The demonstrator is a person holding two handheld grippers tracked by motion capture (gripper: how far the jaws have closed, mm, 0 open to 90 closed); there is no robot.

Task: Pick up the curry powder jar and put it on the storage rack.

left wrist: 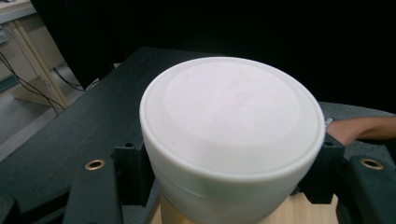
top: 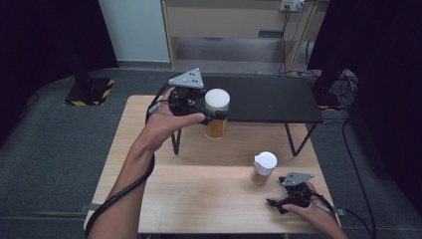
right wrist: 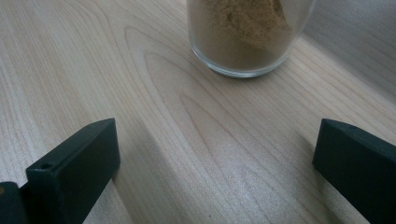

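Note:
My left gripper is shut on a clear jar with a white lid and amber-brown contents, held in the air at the front edge of the black shelf. The left gripper view looks down on that white lid with a black pad against each side. A second jar, white-lidded and holding brown powder, stands on the wooden table. My right gripper rests open on the table just right of it; its jaws stand wide apart in front of the jar's base.
The black shelf stands on thin metal legs over the table's far half. Grey carpet surrounds the table. A pale wooden cabinet and loose cables lie beyond.

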